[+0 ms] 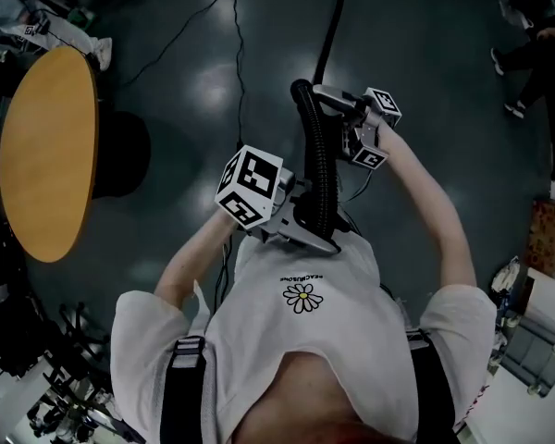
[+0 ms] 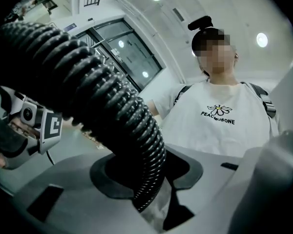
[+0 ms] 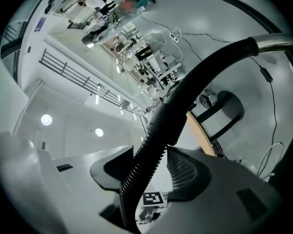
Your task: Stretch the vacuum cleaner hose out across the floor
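**Both grippers clamped on the hose, held clear of the floor**

The black ribbed plastic vacuum cleaner hose (image 1: pixel 319 155) hung in the air in front of the person's chest. It was well above the dark glossy floor (image 1: pixel 425 44) and arched in a short span between the two grippers. The left gripper (image 1: pixel 296 229) had its fingers (image 2: pixel 107 172) closed on the ribbed hose near the chest. The right gripper (image 1: pixel 351 123) had its fingers (image 3: pixel 193 172) clamped on the ribs just below the smooth black cuff (image 3: pixel 173 113). Beyond the cuff, a curved black stretch led on to a silvery metal tube (image 3: pixel 278 40).

The hose looked light and bendy, and probably springy enough to draw back once stretched. Its ribs should have given the fingers good purchase, whereas the smooth cuff would likely have slipped. The ribbed stretch close to each end seemed the sound place to hold, with a steady pull rather than a jerk.
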Motion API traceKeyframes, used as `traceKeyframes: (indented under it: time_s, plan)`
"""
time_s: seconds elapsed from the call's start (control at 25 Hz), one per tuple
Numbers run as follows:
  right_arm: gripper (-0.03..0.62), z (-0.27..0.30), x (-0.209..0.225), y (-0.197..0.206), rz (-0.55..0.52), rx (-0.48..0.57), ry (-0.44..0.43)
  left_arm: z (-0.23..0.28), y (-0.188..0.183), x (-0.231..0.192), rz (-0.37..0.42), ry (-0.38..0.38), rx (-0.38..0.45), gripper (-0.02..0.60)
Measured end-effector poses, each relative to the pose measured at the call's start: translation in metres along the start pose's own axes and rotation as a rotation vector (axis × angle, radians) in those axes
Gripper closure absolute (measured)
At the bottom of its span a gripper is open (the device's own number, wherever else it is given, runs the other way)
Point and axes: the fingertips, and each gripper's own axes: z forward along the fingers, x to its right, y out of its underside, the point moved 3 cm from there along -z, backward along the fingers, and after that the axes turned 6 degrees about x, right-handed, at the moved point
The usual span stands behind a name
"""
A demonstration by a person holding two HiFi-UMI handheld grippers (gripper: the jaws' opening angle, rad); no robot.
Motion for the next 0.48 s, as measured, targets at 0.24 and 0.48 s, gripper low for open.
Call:
traceKeyframes:
  time_s: [0.24, 0.48]
  plan:
    - [0.395, -0.012, -0.007, 0.009, 0.034, 0.024, -0.048, 0.040, 0.010, -0.021, 0.062, -0.029, -0.169, 0.419]
    - [0.395, -0.007, -0.077, -0.001, -0.094, -0.034, -0.071, 0.033, 0.012, -0.053, -0.014, -0.109, -0.066, 0.417]
